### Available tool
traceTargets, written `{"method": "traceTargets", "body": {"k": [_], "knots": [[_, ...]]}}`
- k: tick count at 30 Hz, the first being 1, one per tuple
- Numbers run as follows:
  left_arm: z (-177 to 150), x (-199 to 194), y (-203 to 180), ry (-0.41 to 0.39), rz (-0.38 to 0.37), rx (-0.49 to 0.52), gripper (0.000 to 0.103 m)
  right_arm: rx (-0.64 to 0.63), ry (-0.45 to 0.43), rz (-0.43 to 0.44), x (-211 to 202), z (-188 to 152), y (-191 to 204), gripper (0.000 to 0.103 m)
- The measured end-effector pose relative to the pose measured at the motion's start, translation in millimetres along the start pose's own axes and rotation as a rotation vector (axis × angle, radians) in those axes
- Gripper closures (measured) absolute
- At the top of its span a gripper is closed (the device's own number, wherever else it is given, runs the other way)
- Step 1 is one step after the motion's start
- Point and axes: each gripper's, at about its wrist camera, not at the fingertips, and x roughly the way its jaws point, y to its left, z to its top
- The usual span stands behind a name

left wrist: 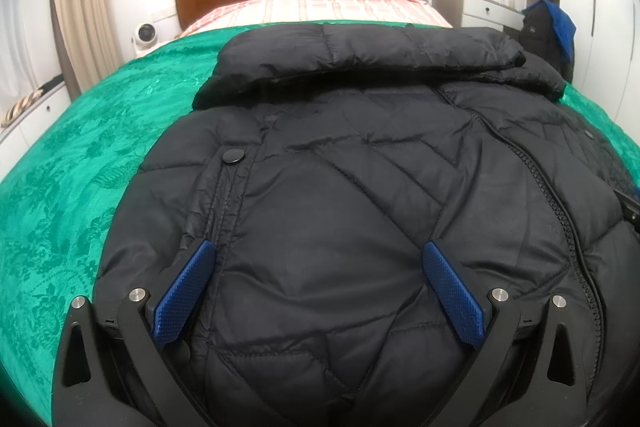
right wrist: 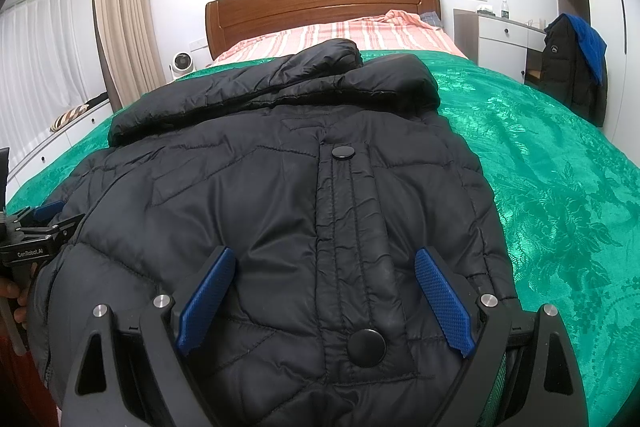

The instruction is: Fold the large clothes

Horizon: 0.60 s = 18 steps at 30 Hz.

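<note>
Jacket: black quilted puffer jacket (left wrist: 360,187) lies flat on the green bedspread (left wrist: 80,167).
Left hand-held gripper (left wrist: 318,251): you hold its jaws spread, empty.
Right hand-held gripper (right wrist: 324,259): likewise spread, empty.

Black tool (left wrist: 318,259), blue textured pads (left wrist: 452,293), silver screws (left wrist: 499,293)

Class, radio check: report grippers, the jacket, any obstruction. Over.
Left gripper open, right gripper open, both over the near hem. Black puffer jacket lying on green bedspread, unfolded. Nothing on the jacket.
</note>
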Motion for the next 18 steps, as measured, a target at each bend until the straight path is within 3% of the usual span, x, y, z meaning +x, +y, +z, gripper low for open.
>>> {"method": "traceTargets", "body": {"k": [14,18], "knots": [[-2.7,-2.5,0.7,-0.007,0.021,0.006,0.000,-0.001,0.010,0.004,-1.9,-0.3,-1.7,0.011],[0.4,-3.2,1.1,0.022,0.012,0.001,0.000,-0.005,0.017,0.003,-4.1,0.5,-0.5,0.011]]}}
